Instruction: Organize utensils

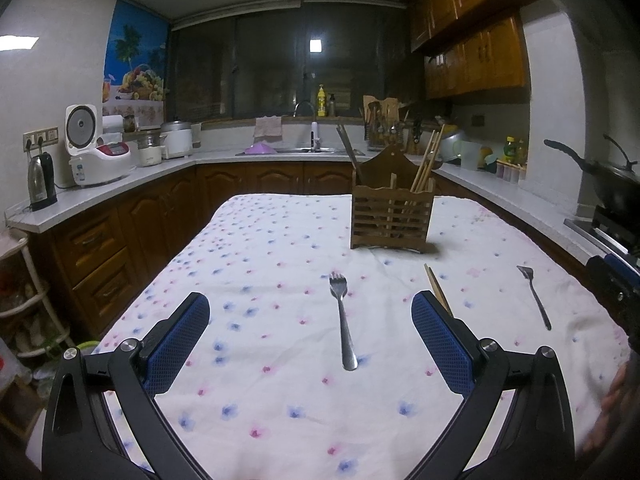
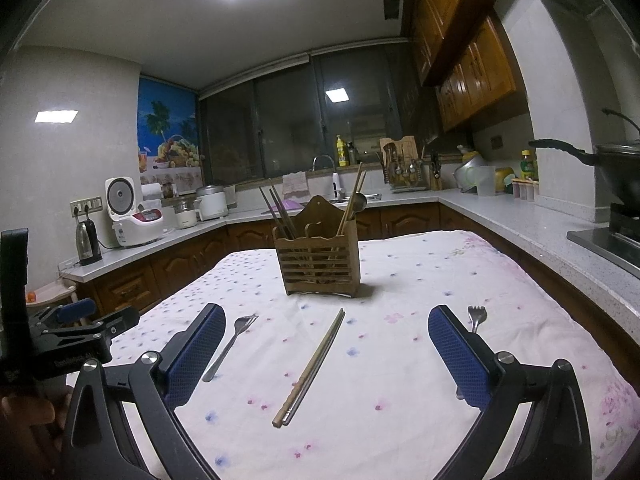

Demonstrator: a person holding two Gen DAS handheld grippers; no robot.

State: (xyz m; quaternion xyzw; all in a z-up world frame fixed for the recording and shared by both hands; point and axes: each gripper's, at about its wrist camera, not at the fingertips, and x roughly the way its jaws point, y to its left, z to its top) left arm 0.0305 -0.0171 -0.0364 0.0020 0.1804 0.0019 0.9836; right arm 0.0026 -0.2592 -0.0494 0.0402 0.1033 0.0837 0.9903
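A slatted wooden utensil holder [image 1: 391,216] [image 2: 320,261] stands on the floral tablecloth with chopsticks upright in it. A steel fork [image 1: 344,320] [image 2: 230,346] lies flat between my left gripper's fingers. A pair of chopsticks [image 2: 310,368] [image 1: 438,290] lies between my right gripper's fingers. A second fork [image 1: 534,296] [image 2: 476,318] lies further right, partly hidden by my right gripper's right finger. My left gripper [image 1: 310,314] is open and empty above the cloth. My right gripper [image 2: 326,330] is open and empty.
The table [image 1: 280,240] is edged by kitchen counters: a kettle [image 1: 41,180] and rice cooker [image 1: 96,156] on the left, a sink [image 1: 304,150] behind, a wok [image 1: 608,188] on the stove at right. The left gripper shows at the left of the right wrist view [image 2: 76,330].
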